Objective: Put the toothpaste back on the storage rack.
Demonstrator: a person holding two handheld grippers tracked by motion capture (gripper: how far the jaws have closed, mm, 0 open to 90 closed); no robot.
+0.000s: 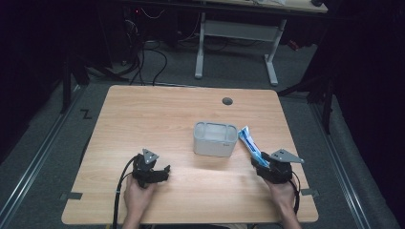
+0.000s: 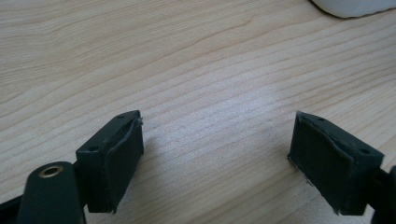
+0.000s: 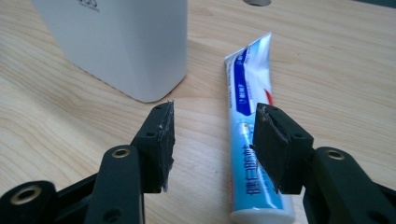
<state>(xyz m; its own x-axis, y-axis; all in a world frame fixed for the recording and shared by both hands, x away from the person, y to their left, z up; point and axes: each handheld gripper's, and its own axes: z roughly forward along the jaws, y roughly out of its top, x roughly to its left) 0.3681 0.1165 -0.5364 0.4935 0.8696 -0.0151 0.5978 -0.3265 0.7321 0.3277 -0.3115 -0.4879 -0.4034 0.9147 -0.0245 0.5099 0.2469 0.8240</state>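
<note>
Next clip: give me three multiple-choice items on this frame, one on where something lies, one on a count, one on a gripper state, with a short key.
1. Where does the toothpaste tube lie relative to the white container?
A. inside it
B. on the table beside it, on the right gripper's side
C. at the far edge, by the cable hole

2. How many toothpaste tubes are on the table?
A. one
B. two
C. three

3. How does the left gripper stand?
A. shut on the tube
B. shut on nothing
C. open over bare wood

Key:
1 B, the tube rests on the wood next to the container, by the right gripper.
2 A, a single blue and white tube is visible.
3 C, its jaws stand wide apart with only tabletop between.
</note>
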